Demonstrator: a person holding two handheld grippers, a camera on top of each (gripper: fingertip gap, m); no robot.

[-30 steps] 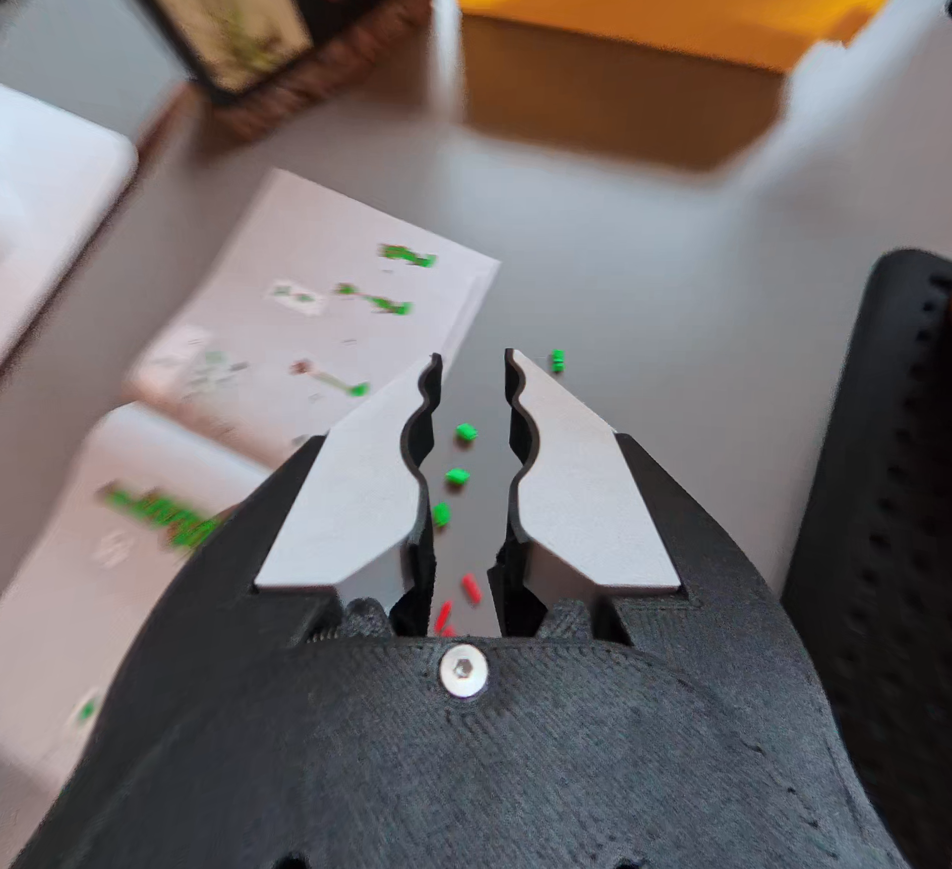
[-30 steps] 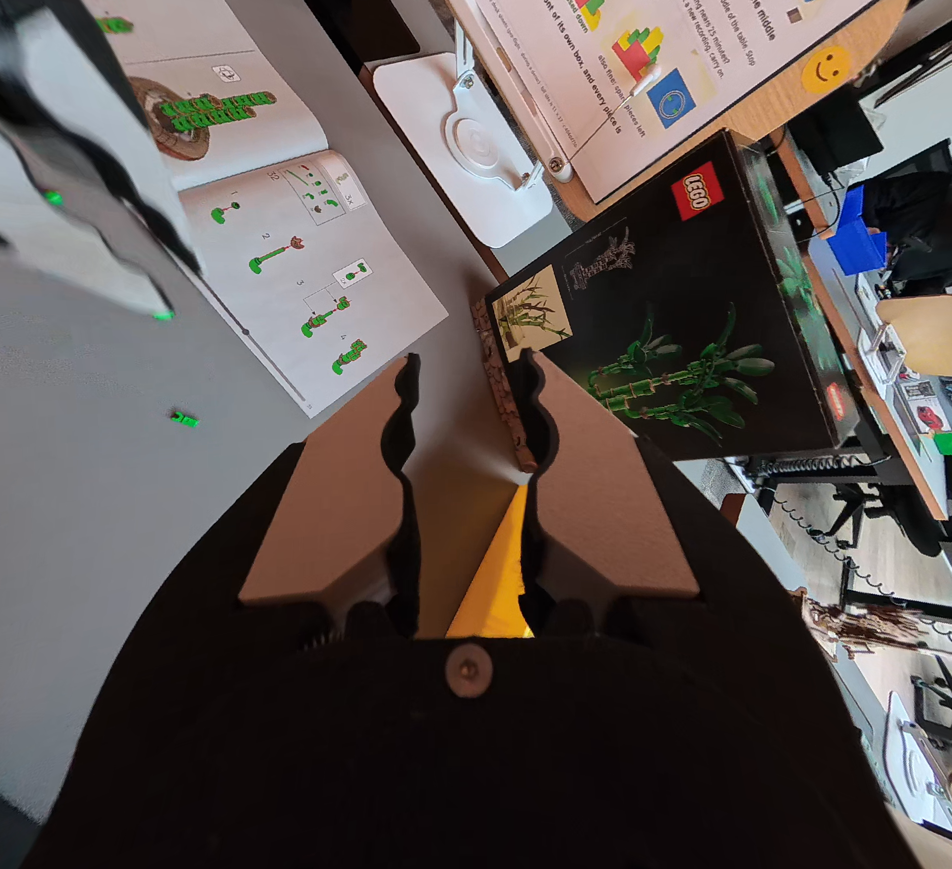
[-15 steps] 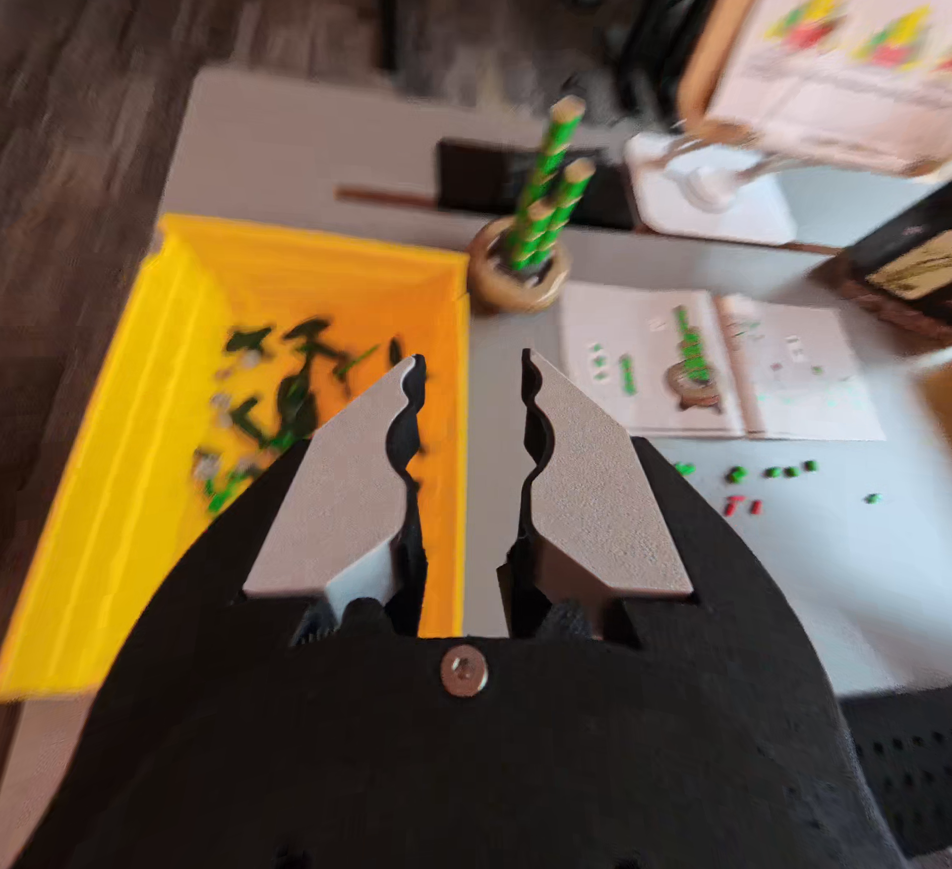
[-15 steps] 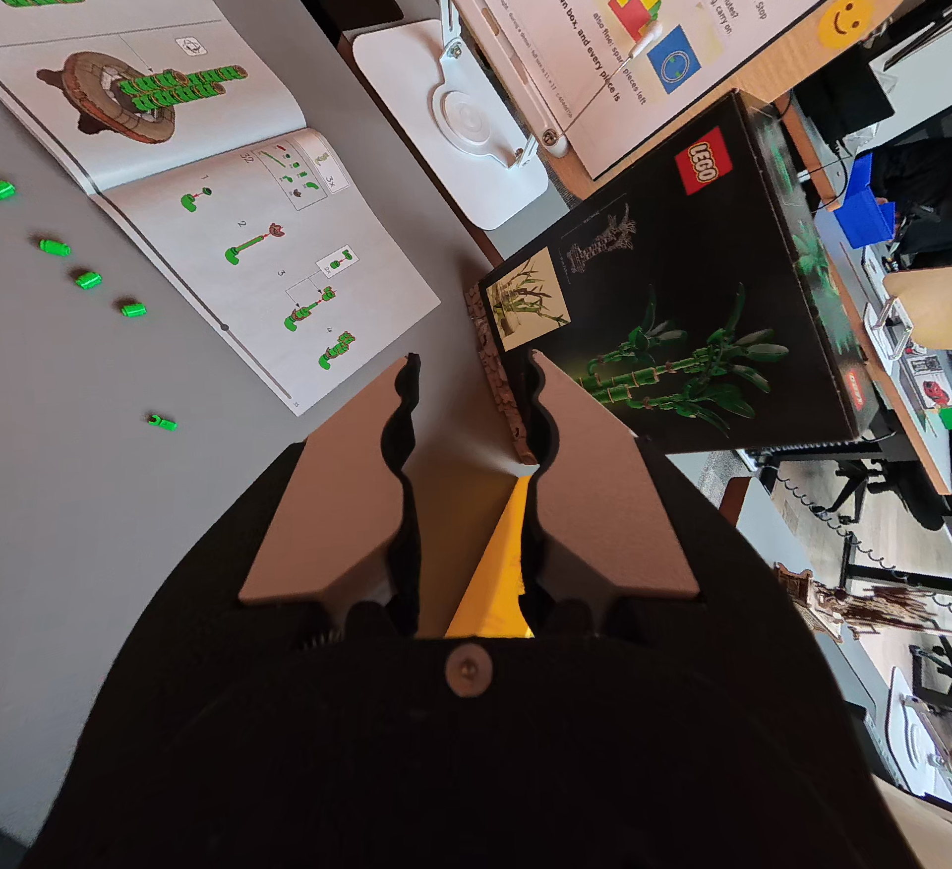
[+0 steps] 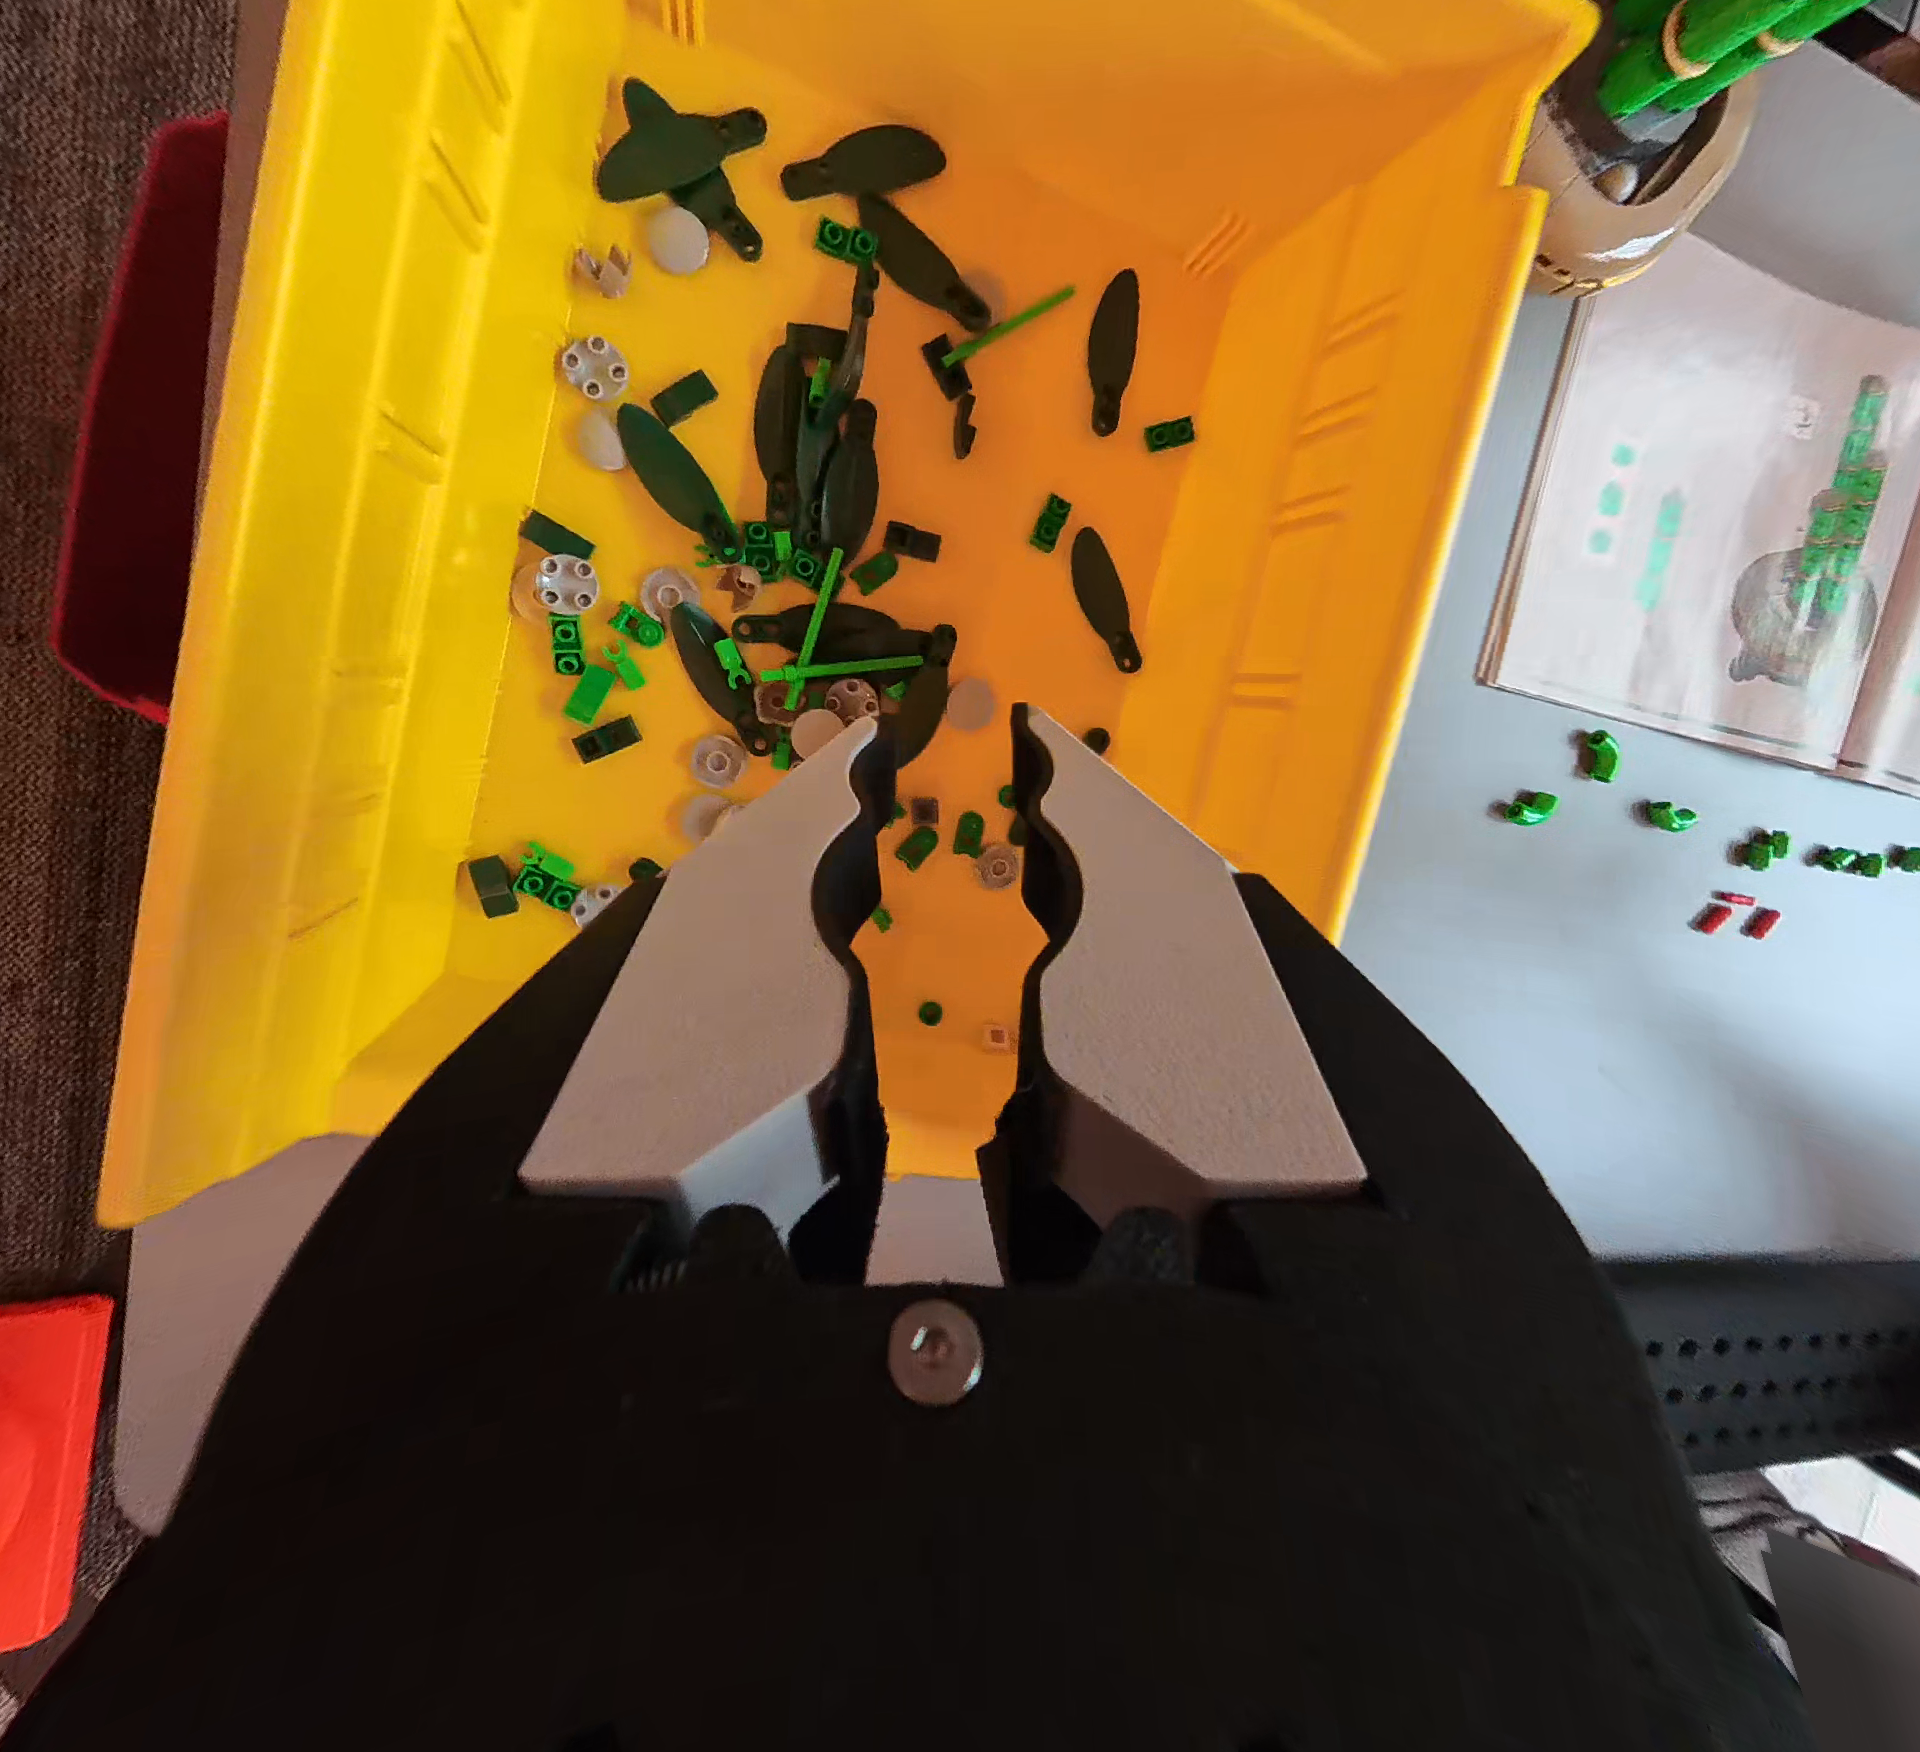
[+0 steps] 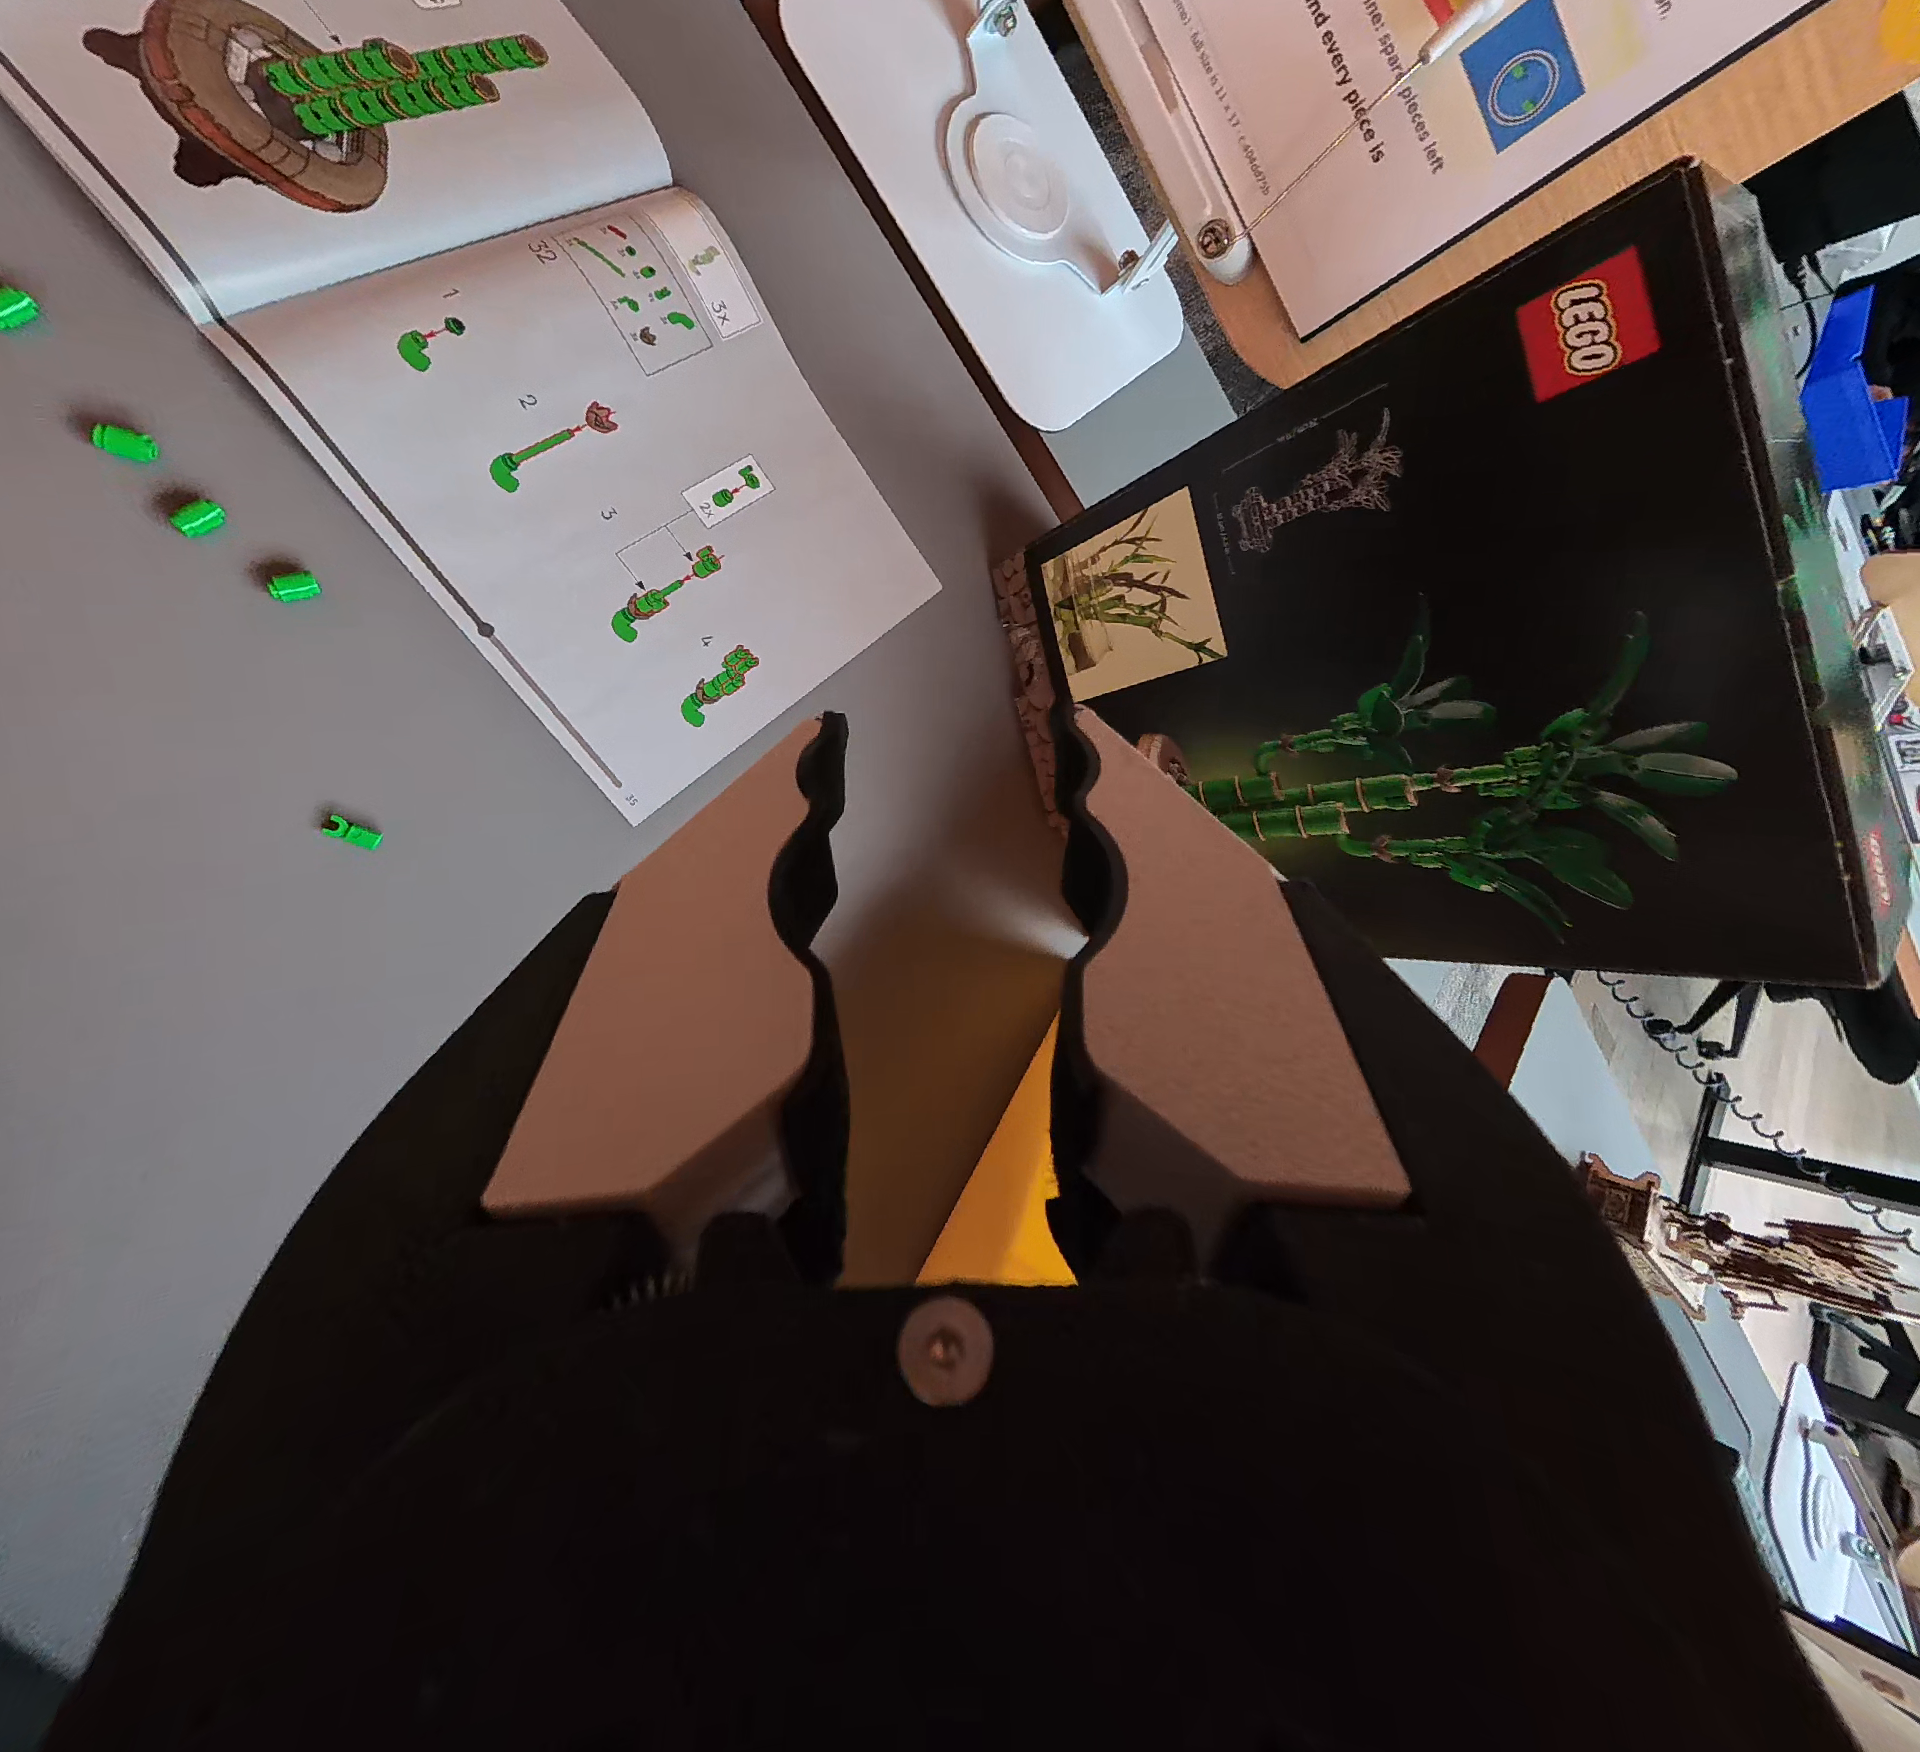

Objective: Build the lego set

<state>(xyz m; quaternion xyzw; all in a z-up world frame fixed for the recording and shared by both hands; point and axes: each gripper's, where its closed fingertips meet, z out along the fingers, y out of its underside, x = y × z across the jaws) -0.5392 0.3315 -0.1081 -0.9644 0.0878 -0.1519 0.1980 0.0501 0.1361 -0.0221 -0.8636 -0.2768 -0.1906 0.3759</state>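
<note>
My left gripper (image 5: 945,726) is open and empty, above the near part of a yellow bin (image 5: 353,455) that holds several dark green leaves (image 5: 665,476), bright green rods (image 5: 821,611) and grey round pieces (image 5: 566,582). The half-built bamboo model (image 5: 1704,9) in its tan pot stands past the bin's far right corner. My right gripper (image 6: 945,726) is open and empty above the grey table, near the open instruction booklet (image 6: 582,414). Small bright green pieces (image 6: 192,518) lie on the table left of the booklet. In the left wrist view, green pieces (image 5: 1527,807) and red pieces (image 5: 1730,918) lie on the table.
A black set box (image 6: 1507,622) stands right of my right gripper. A white stand (image 6: 966,175) holds a printed board (image 6: 1455,19) behind the booklet. A yellow bin edge (image 6: 997,1193) shows between the right fingers. The booklet also shows in the left wrist view (image 5: 1704,559). A black perforated chair part (image 5: 1766,1359) is at the table's near edge. Tip to tip, the grippers are about 65 centimeters apart. The half-built bamboo model (image 5: 1704,9) sits 25 centimeters or so from the ends of my left fingers.
My left gripper has swung from the booklet and loose pieces on the table across to above the yellow bin. My right gripper has moved slightly towards the booklet. Both stay open.
</note>
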